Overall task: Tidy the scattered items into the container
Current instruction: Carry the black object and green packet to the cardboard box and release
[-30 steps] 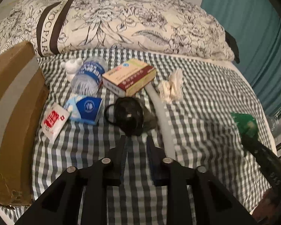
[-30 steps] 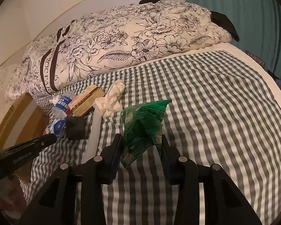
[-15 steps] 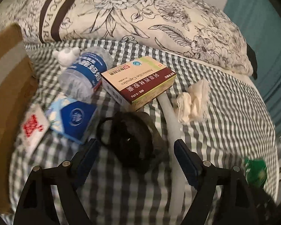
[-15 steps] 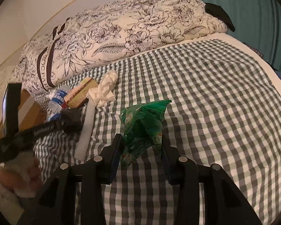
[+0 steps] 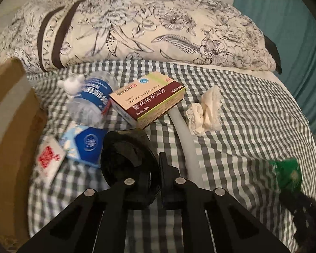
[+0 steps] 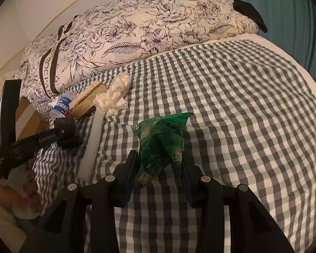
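My left gripper [image 5: 151, 168] is shut on a black round object [image 5: 126, 158] and holds it just above the checked bedspread; it also shows in the right wrist view [image 6: 66, 132]. My right gripper [image 6: 160, 164] is shut on a crumpled green wrapper [image 6: 161, 141], seen in the left wrist view at the right [image 5: 288, 172]. Scattered on the bed: a water bottle [image 5: 90, 99], a medicine box [image 5: 147, 99], a blue-white packet [image 5: 84, 145], a red-white sachet [image 5: 48, 158], a white tube [image 5: 185, 141], a crumpled tissue [image 5: 206, 111]. The cardboard box [image 5: 8, 126] stands at the left.
A large floral duvet [image 5: 137, 31] is bunched along the far side of the bed. A teal curtain [image 5: 284, 21] hangs at the right. The bed's right half [image 6: 242, 105] holds only the checked cover.
My left gripper moved forward, opened wide around the black round object, then shut on it. My right gripper kept its hold on the green wrapper and barely moved.
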`<state>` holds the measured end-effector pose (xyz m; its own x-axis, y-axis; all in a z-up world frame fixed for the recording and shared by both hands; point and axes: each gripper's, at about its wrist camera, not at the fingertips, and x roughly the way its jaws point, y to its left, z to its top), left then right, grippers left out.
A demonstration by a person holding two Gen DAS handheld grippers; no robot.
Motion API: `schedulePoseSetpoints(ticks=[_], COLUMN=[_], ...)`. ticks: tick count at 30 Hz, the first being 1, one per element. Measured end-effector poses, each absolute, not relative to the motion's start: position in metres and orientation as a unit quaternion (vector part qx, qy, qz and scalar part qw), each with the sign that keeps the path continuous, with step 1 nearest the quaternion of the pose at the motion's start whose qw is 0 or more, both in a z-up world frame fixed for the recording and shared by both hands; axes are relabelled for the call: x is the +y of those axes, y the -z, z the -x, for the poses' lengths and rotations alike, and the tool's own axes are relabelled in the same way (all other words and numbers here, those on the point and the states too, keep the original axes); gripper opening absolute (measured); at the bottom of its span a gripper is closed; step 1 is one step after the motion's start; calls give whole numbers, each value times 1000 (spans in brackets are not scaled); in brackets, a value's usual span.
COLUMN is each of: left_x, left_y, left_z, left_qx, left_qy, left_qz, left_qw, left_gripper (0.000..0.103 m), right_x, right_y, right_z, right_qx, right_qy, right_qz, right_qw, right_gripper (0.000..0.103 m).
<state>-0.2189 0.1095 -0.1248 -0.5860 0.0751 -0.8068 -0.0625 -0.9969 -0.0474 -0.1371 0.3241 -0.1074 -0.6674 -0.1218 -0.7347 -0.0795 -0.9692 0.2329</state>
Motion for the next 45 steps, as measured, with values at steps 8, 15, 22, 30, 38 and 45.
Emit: schedulePoseSetpoints(ticks=[8,15,22,30,38,45], left_x=[92,82,63,17,-48,-116], left_y=[71,30,0,-27,-68,-75], left_z=[171,126,82,55,49,55], left_qx=[-17,-1,10,-15,-26,-35], left_qy=[-900,-912,-922,-928,-943,-942], left_qz=[433,409,384,371,332,330], left_qw=[46,45,37,33,-1,-44], left_gripper=[8,8,8,8,8,8], right_x=[313,286,251,198,133,64], right_y=[69,32,-5,-36,-67,-90], right_z=[112,75,33,5,11,30], right_qx=[-113,-96,-75,-38,-1,14], right_qy=[917,928,940,948,953,950], right_qz=[-382,-359,-331,-308,-284,-268], right_qw=[20,31,45,68,105,161], right_gripper=[39,39,39,39,39,39])
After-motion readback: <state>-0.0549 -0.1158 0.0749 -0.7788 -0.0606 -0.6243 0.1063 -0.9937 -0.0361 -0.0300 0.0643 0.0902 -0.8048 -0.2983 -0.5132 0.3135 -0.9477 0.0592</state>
